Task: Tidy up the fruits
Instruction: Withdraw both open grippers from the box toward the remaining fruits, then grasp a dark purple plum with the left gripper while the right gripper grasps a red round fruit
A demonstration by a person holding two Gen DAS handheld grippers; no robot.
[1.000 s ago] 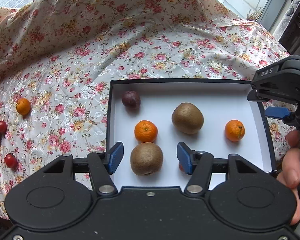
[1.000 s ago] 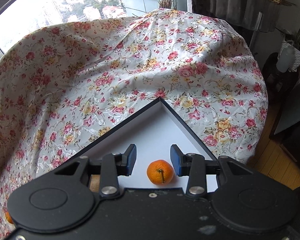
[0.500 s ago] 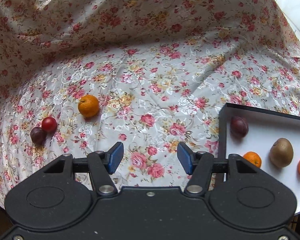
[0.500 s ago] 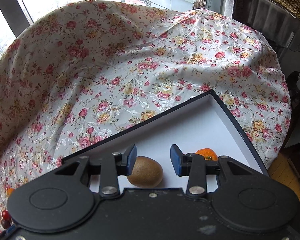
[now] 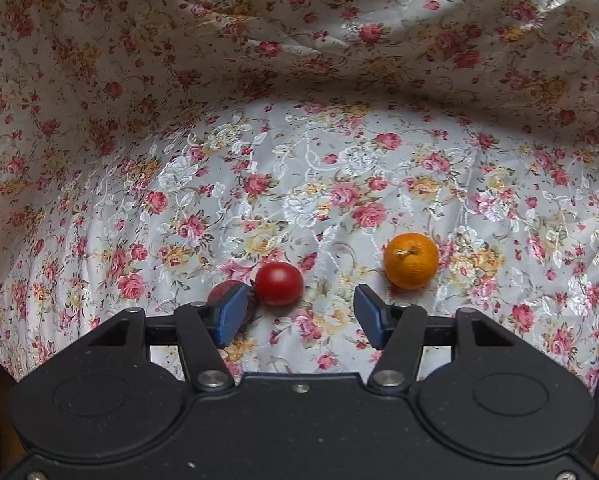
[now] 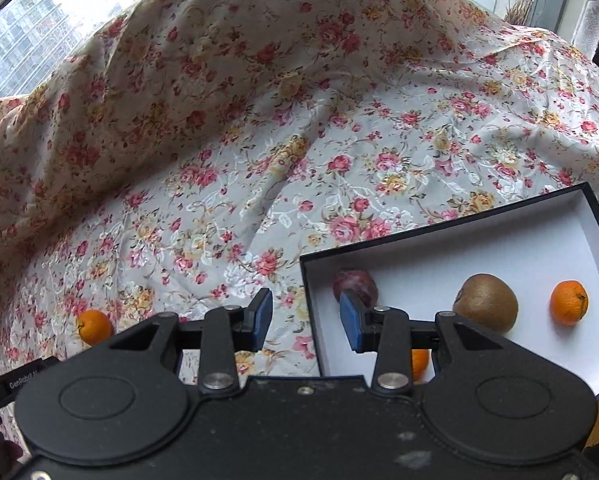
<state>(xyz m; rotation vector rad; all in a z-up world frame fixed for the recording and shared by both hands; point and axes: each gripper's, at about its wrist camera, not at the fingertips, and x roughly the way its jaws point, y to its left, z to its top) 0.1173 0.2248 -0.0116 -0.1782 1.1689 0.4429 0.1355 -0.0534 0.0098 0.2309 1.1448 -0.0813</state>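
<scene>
Orange mandarin (image 5: 410, 260) lies stem-up on cloth; both tongs (image 5: 295, 314) (image 6: 304, 321) gape empty.

The left wrist view looks steeply down along its own blue-padded black gripper (image 5: 299, 314) at the flower-printed cloth (image 5: 299, 184), close above a round red fruit (image 5: 279, 283) and a small orange mandarin (image 5: 410, 260). The right wrist view, likewise tilted down, sits farther right, over the left edge of a black-rimmed white box (image 6: 499, 216). Both views share the cloth and seemingly that mandarin (image 6: 94, 327), low at the right view's left side.
</scene>
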